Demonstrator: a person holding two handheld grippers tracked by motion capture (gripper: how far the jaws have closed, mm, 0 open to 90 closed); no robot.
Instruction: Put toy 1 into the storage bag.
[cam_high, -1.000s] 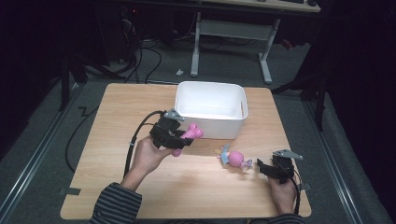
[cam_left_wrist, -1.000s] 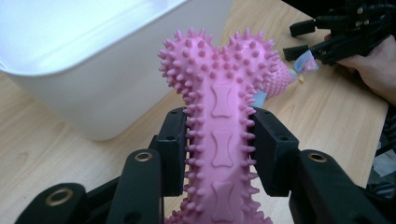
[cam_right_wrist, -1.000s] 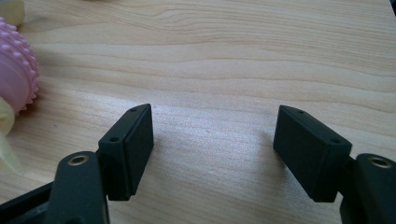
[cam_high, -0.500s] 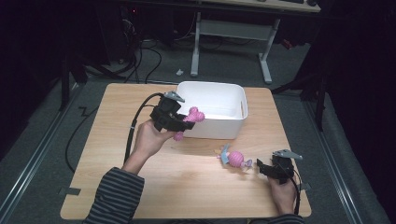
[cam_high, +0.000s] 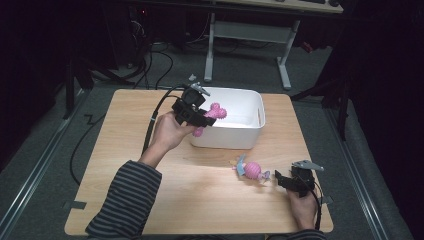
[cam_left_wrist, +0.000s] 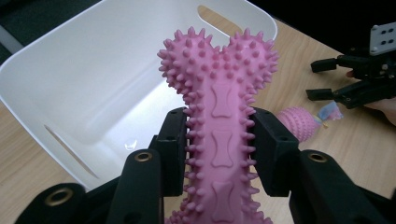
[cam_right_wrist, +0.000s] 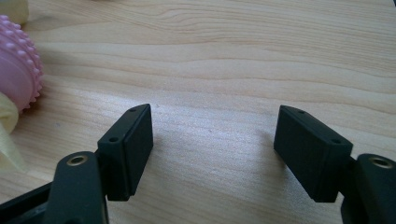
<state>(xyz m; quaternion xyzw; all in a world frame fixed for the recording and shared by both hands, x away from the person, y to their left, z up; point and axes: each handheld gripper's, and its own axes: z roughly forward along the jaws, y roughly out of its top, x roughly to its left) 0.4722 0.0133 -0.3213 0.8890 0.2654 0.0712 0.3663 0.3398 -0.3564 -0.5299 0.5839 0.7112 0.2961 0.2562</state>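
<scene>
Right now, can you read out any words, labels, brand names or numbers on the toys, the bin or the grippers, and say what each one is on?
None: no readable text in these views.
Pink spiked bone toy: raised bone shapes only, no letters.
White bin: plain walls, no label.
Left gripper and right gripper: plain black pads with screw holes, no markings.
Pink ball toy: too small to tell.

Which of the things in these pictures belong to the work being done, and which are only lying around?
Belonging to the work:
- pink spiky bone toy, clamped in the left gripper
- white bin, just under it
- pink spiky ball toy, on the table near the open right gripper

Only lying around:
- cables on the floor
- desk frame behind
</scene>
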